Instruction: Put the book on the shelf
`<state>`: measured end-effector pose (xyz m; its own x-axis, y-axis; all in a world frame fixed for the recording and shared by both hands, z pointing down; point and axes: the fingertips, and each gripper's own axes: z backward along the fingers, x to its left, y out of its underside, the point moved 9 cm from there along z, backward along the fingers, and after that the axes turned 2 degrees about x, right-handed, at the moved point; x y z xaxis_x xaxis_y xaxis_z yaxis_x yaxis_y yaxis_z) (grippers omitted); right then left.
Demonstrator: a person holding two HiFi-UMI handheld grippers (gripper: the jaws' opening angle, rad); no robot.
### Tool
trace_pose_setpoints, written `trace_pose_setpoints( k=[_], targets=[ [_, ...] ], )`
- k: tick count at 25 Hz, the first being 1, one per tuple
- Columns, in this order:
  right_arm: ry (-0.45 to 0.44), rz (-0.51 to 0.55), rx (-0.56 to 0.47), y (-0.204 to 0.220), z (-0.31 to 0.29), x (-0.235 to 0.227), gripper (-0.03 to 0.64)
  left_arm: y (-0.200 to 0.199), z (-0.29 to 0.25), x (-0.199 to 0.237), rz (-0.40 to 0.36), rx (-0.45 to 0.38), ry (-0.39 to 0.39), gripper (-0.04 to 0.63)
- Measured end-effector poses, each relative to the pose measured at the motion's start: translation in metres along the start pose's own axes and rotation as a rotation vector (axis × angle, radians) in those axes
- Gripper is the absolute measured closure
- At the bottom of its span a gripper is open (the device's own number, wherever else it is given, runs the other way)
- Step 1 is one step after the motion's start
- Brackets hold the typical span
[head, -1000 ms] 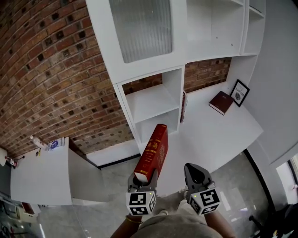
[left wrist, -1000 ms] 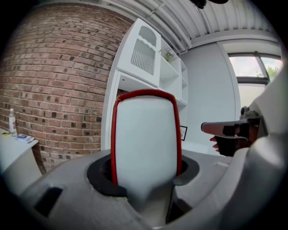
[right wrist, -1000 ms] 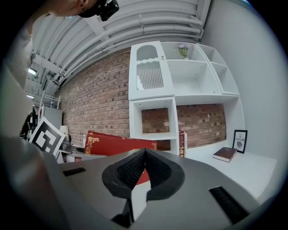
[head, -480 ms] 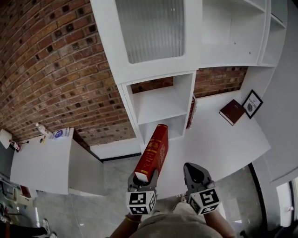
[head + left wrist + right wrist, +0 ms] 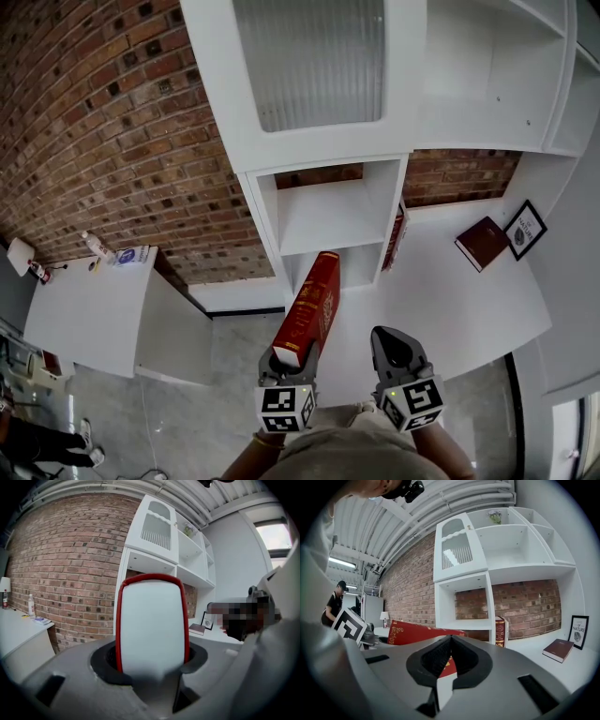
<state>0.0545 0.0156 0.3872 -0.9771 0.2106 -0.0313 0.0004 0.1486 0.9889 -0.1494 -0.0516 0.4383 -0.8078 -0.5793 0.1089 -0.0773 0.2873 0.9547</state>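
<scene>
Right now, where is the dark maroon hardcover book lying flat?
In the head view, the dark maroon book lies far right on the white desk, beside the black-framed picture.

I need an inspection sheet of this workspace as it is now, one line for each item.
Surface: white desk, few things on it.
Job's things: red book gripped at its lower end; white shelf, cubbies open.
Clutter: dark book lying flat; framed picture; another book standing beside the shelf.
Grippers: left claw shut on the red book; right claw shut, empty.
Cables: nothing seen.
Surroundings: brick wall; side cabinet with a bottle.
</scene>
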Motion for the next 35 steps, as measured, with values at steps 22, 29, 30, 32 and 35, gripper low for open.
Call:
trace_pose_setpoints(
  k=[22,29,30,32,35],
  targets=[
    [-0.174,0.026,0.103,-0.009,-0.025,-0.042,0.611,0.006,-0.021,-0.017,0.043,-0.001,-0.192,0.36],
    [-0.239,0.026,0.076,0.0,-0.034,-0.054,0.611,0.01,-0.027,-0.023,0.048,-0.008,-0.253,0.36],
    [-0.246,0.031,0.089,-0.001,-0.034,-0.055,0.611,0.01,-0.028,-0.023,0.052,-0.01,-0.261,0.36],
    [-0.261,0.04,0.101,-0.002,-0.036,-0.058,0.611,0.011,-0.031,-0.026,0.058,-0.013,-0.274,0.36],
    [-0.282,0.043,0.08,0.001,-0.039,-0.066,0.611,0.01,-0.036,-0.029,0.063,-0.015,-0.294,0.36]
  ],
)
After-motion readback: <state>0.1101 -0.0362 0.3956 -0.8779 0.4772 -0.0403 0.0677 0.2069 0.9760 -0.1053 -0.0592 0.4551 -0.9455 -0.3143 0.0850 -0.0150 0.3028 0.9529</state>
